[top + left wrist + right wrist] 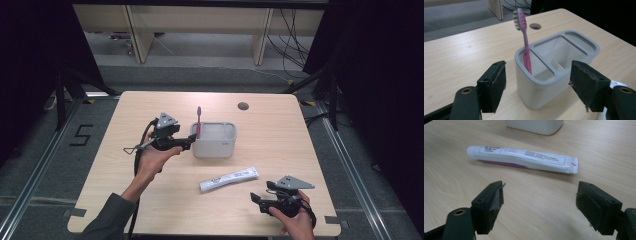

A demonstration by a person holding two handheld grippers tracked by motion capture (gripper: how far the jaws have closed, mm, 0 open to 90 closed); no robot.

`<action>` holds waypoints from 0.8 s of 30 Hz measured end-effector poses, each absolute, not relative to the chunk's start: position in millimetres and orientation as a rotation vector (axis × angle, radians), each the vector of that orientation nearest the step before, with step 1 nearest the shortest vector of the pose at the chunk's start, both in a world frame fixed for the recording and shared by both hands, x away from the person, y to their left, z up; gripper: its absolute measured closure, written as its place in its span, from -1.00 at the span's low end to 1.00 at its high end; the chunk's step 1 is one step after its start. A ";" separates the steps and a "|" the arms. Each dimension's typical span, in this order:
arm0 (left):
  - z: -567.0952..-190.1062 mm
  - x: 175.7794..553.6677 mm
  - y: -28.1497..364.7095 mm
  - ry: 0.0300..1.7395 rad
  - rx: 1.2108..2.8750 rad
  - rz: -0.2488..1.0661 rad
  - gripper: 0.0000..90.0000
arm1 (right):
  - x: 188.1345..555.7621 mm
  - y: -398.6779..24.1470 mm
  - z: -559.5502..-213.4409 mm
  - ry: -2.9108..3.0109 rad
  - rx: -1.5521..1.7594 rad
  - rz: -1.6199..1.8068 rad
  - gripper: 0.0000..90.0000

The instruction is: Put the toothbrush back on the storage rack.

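A pink toothbrush [198, 120] stands head up in the left compartment of a grey holder [214, 145] at mid table. My left gripper [189, 142] is just left of the holder, open, nothing between its pads. In the left gripper view the toothbrush [525, 42] leans in the holder [541, 85] beyond my open left gripper [539, 75]. A white toothpaste tube [230, 179] lies flat in front of the holder. Near the front right edge, my right gripper [256, 200] is open. In the right gripper view the tube [524, 158] lies beyond the open right gripper [540, 195].
The wooden table [280, 135] has a round cable hole [243, 106] at its far side. The holder's other compartments [579, 42] hold nothing. Dark floor surrounds the table, with desk legs [261, 45] and cables behind it.
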State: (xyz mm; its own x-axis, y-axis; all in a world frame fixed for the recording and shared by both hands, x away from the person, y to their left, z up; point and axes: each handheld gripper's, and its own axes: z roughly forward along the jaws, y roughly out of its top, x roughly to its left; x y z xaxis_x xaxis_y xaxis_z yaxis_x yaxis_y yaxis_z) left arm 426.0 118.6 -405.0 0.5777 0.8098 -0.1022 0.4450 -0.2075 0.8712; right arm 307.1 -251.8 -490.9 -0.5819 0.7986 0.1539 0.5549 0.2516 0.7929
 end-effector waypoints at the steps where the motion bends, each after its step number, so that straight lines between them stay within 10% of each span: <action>1: -406.0 423.0 120.3 1.012 1.839 0.468 -0.38 | 307.1 -251.7 -491.0 2.247 1.256 1.242 -0.49; 24: -447.6 363.6 169.0 0.967 1.908 0.452 -0.42 | 306.3 -250.4 -490.7 2.238 1.274 1.259 -0.48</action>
State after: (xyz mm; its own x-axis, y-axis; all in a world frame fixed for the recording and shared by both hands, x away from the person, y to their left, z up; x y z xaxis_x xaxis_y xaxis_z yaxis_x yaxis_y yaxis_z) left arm 363.6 169.0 -447.6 0.6237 0.7779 -0.0764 0.4402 -0.2689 0.8567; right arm 306.3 -250.4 -490.7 -0.5748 0.8003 0.1708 0.5616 0.2340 0.7936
